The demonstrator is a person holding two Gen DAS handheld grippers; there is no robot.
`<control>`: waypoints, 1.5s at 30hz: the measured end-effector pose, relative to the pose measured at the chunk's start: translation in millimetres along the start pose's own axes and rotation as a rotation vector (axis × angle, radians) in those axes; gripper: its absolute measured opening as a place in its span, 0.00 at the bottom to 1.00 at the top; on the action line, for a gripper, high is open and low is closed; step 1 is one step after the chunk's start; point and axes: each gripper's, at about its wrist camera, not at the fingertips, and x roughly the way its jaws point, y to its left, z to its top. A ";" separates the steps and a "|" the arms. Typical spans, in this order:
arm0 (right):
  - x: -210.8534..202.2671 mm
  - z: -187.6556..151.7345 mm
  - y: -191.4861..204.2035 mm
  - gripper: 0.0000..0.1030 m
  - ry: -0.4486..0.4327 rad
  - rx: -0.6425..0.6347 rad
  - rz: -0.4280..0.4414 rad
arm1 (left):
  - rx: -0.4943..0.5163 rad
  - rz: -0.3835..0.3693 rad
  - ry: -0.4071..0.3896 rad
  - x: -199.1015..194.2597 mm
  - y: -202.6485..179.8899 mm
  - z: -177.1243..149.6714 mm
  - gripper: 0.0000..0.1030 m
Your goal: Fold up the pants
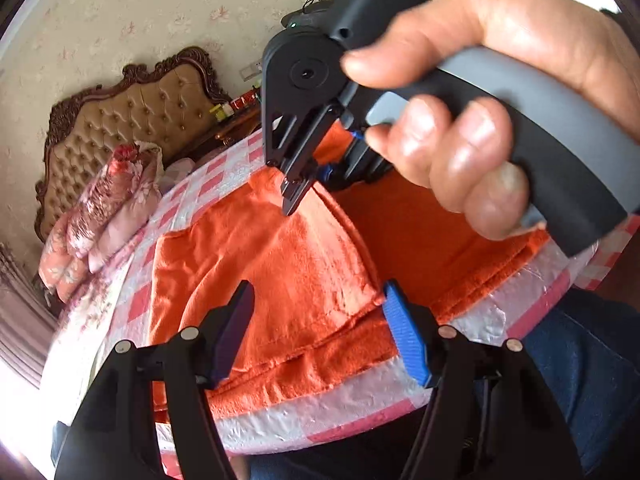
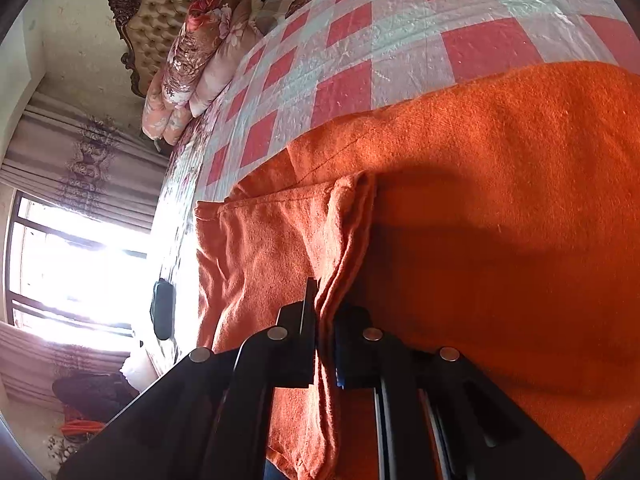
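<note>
Bedroom with floral wallpaper (image 1: pixel 120 4); tufted headboard (image 1: pixel 132 120) at left of the left wrist view, flowered pillows (image 1: pixel 104 208) below it. Checked bedcover (image 2: pixel 400 40) fills the upper right wrist view. Orange pants (image 1: pixel 280 264) lie partly folded on it, centre frame. Left gripper (image 1: pixel 320 336): jaws spread wide, holding nothing, just above the pants' near edge. Right gripper (image 2: pixel 325 320): clamped on a bunched fold of pants, held by a hand (image 1: pixel 500 120).

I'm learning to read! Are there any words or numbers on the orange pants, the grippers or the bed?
None can be read.
Orange pants: no label showing.
Left gripper and right gripper: no writing.
Checked bedspread: pattern only.
Small items by the headboard: too blurred to read.
</note>
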 end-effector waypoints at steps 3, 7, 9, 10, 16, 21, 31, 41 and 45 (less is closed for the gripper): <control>-2.0 -2.1 4.5 0.15 -0.002 -0.024 -0.001 | 0.040 0.019 0.007 5.0 -8.7 -0.5 0.55; -6.2 -11.2 28.2 0.56 -0.025 -0.132 -0.048 | 0.050 0.007 0.007 8.8 -11.2 -1.3 0.44; -7.3 -15.3 41.5 0.87 -0.050 -0.192 -0.107 | 0.073 0.019 -0.005 8.6 -13.9 -3.7 0.44; -6.7 -17.2 47.0 0.89 -0.060 -0.225 -0.136 | 0.060 0.012 -0.009 8.8 -12.2 -4.6 0.44; -6.8 -17.9 44.5 0.90 -0.076 -0.205 -0.226 | -0.060 0.018 0.035 13.9 8.9 -1.0 0.79; -19.2 -15.0 34.5 0.94 -0.131 -0.180 -0.318 | -0.029 0.062 0.013 9.8 7.9 -4.2 0.97; -16.2 -22.3 30.1 0.94 -0.029 -0.282 -0.138 | 0.103 0.154 -0.011 3.4 -10.0 -4.2 0.98; -33.3 -30.1 41.8 0.30 -0.022 -0.330 -0.013 | 0.212 0.153 0.020 3.3 -13.6 8.4 0.87; -43.1 -27.4 46.6 0.29 -0.036 -0.321 0.039 | 0.209 0.135 0.029 7.7 -12.7 7.8 0.81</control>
